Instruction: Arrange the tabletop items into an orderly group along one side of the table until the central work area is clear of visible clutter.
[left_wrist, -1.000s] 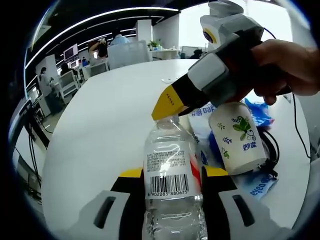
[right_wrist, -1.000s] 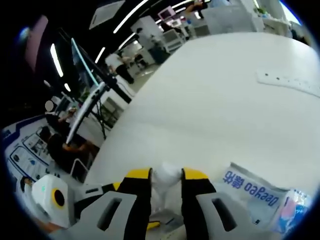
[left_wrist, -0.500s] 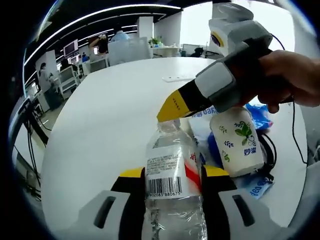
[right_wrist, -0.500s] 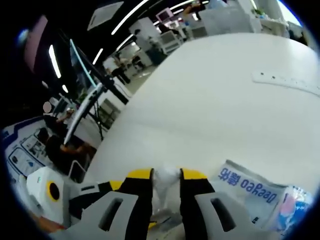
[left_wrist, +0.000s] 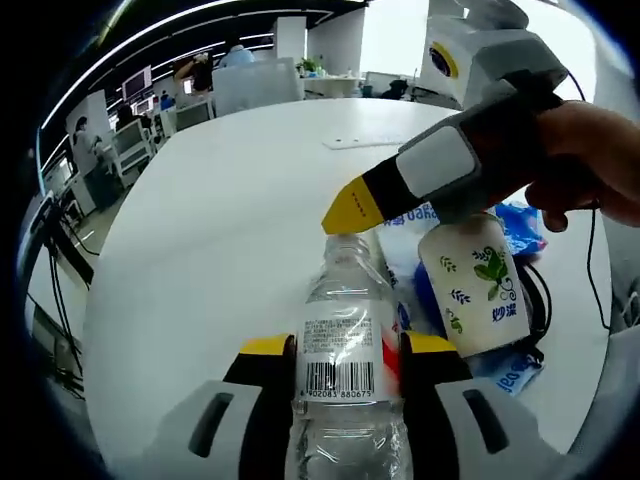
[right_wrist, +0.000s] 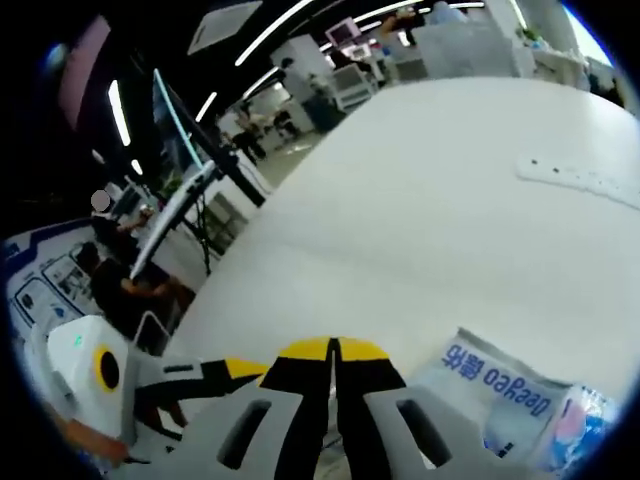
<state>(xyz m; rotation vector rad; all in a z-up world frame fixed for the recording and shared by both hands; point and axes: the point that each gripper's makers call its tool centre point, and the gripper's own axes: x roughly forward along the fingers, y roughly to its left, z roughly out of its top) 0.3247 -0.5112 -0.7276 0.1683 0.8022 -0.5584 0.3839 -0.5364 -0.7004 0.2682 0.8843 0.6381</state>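
left gripper view: left gripper (left_wrist: 340, 350) clamps water bottle (left_wrist: 345, 345), bottom centre, long axis running up frame. right gripper (right_wrist: 332, 347) clenched on nothing, tips just above bottle cap. paper cup (left_wrist: 472, 282) right of bottle.

- Bottle (left_wrist: 345, 330): clear, white label w/ black barcode (red patch at side)
- Cup (left_wrist: 470, 285): white, green leaf print
- Table (left_wrist: 220, 230): white
- Packet (right_wrist: 505, 385): white w/ blue lettering

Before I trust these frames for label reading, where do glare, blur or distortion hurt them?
Left gripper view: the window behind blows out white, fisheye bends the table edge, yet the bottle barcode stays sharp. Right gripper view: softer, the blue-lettered packet slightly smeared, ceiling lights streak.
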